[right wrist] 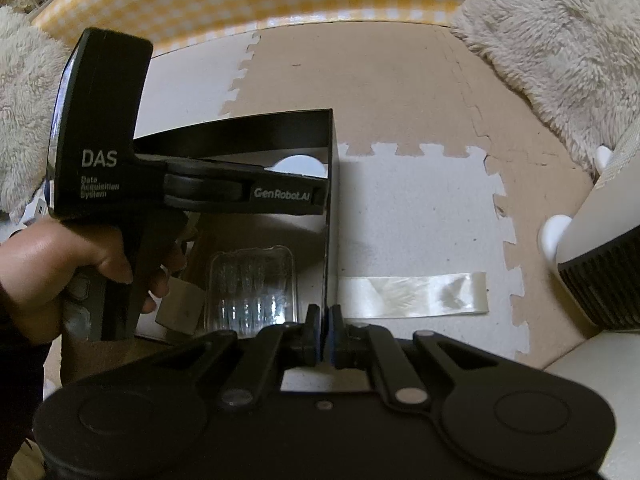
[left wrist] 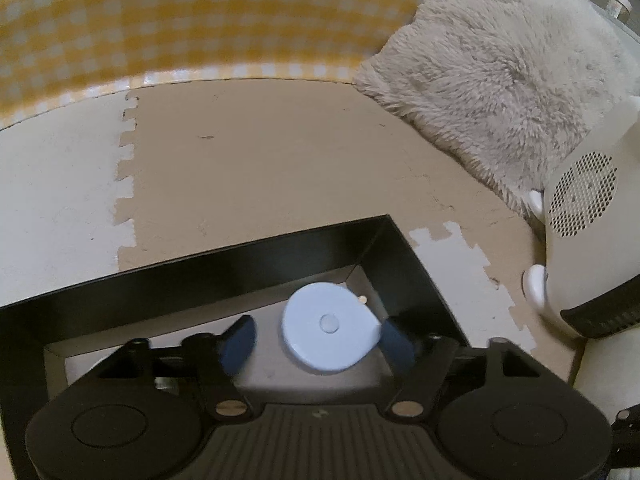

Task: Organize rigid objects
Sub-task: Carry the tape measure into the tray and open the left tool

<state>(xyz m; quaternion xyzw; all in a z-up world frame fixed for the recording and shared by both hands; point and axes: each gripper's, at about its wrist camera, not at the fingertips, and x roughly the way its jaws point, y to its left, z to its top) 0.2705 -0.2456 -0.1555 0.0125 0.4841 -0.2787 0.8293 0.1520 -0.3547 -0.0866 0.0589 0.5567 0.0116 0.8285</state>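
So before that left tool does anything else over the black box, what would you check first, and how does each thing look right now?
1. Left gripper open: ok.
2. Pale blue disc inside the black box: ok.
3. Disc free of the fingers: cannot tell, blurred.
4. Right gripper shut on the box's wall: ok.
5. Clear plastic case already in the box: ok.

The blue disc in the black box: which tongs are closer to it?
Left. The left tongs are open inside the black box, one finger on each side of the blue disc. The right tongs sit shut at the box's near wall.
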